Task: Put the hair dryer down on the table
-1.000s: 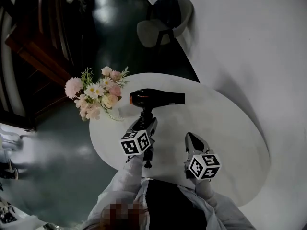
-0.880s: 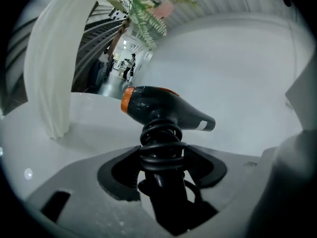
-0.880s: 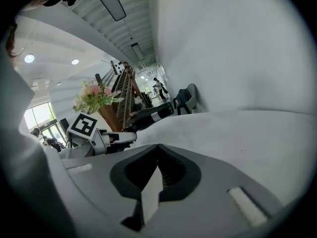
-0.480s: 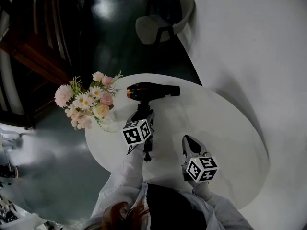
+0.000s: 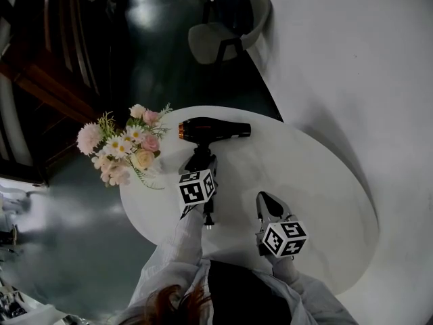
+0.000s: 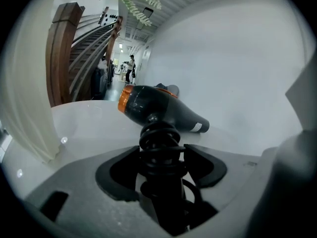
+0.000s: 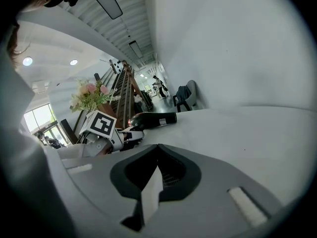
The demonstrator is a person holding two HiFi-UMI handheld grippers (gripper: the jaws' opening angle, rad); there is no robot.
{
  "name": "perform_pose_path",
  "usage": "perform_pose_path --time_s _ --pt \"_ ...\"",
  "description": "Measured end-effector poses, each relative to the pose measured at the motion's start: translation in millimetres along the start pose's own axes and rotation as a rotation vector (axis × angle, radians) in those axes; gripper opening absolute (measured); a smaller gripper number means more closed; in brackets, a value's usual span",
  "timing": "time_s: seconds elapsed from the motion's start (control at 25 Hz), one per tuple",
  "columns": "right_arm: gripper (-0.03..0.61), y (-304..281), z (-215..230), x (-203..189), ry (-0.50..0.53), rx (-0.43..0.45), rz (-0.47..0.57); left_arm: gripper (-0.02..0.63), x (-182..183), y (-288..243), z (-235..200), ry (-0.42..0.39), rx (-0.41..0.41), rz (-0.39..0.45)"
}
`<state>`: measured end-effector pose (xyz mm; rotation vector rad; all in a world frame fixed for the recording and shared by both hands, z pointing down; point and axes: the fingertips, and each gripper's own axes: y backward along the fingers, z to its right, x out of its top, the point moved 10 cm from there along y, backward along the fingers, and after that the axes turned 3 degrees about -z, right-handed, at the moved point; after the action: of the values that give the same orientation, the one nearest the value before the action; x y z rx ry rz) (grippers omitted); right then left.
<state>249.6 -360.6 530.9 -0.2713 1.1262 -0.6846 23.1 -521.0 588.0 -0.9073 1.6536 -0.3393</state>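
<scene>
The black hair dryer [image 5: 213, 129] with an orange ring lies level over the far left part of the round white table [image 5: 311, 181], barrel pointing right. Its handle, wrapped in a coiled black cord [image 6: 159, 148], sits between the jaws of my left gripper [image 5: 201, 164], which is shut on it. The left gripper view shows the barrel [image 6: 161, 109] low over the tabletop; I cannot tell whether it touches. My right gripper [image 5: 266, 199] hovers over the near middle of the table, shut and empty [image 7: 158, 150]. The right gripper view also catches the hair dryer [image 7: 153, 118].
A bunch of pink and white flowers [image 5: 125, 144] stands at the table's left edge, close to the dryer's orange end. A grey chair [image 5: 226, 29] stands beyond the table by the white wall. Dark floor lies to the left.
My left gripper has moved a little farther away over the table with the hair dryer in it. The right gripper has hardly moved.
</scene>
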Motion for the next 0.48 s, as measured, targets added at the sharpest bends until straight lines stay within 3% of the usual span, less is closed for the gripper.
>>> perform_pose_path --time_s 0.12,0.28,0.48 --pt "0.009 2 -4 0 0.011 -0.005 0.003 0.297 5 5 2 -0.076 0.018 0.041" --pt "0.009 9 -10 -1 0.027 -0.02 0.011 0.403 1 17 11 -0.173 -0.023 0.052" --pt "0.009 26 -23 -3 0.04 -0.046 0.043 0.416 -13 47 19 -0.192 -0.088 0.051"
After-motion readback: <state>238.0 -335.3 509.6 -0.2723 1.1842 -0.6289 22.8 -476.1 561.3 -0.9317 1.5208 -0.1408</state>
